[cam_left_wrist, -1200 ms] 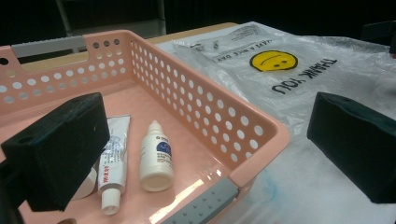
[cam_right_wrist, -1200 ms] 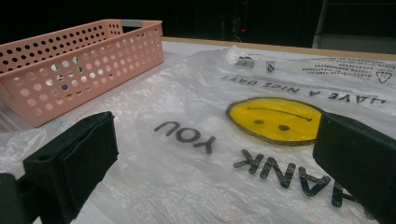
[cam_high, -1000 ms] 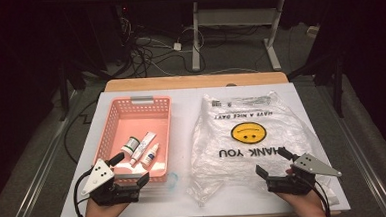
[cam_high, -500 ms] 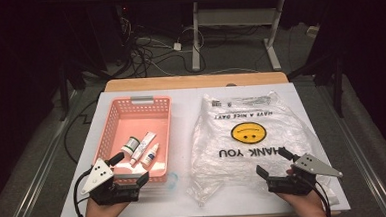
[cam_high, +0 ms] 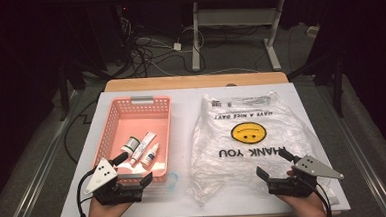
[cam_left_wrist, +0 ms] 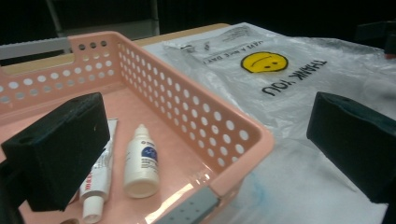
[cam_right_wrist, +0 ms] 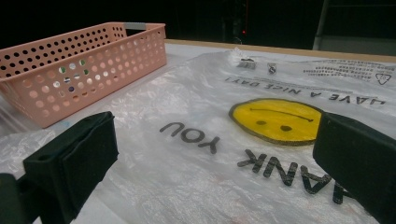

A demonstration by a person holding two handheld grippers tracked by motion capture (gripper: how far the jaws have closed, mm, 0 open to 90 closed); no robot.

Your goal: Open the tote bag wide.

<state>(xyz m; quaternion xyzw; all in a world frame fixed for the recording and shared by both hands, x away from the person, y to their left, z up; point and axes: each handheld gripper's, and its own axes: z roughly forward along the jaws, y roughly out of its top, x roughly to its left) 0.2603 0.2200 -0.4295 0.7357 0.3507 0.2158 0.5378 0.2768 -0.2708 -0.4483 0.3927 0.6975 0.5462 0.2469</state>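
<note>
A pink perforated basket (cam_high: 165, 140) (cam_left_wrist: 219, 126) (cam_right_wrist: 84, 60) stands on the white table, left of centre. Inside lie a small white dropper bottle (cam_high: 151, 155) (cam_left_wrist: 141, 161), a white tube (cam_high: 142, 146) (cam_left_wrist: 100, 179) and a small round jar (cam_high: 131, 144). A clear plastic bag (cam_high: 247, 135) (cam_left_wrist: 299, 79) (cam_right_wrist: 261, 135) with a yellow smiley face and "THANK YOU" lies flat to the right. My left gripper (cam_high: 132, 169) (cam_left_wrist: 210, 144) is open at the basket's near end. My right gripper (cam_high: 275, 163) (cam_right_wrist: 219, 172) is open at the bag's near right edge, holding nothing.
The white table top (cam_high: 186, 209) has a wooden strip (cam_high: 194, 81) along its far edge. Beyond it are cables (cam_high: 147, 46) and a desk frame (cam_high: 236, 21) on the dark floor.
</note>
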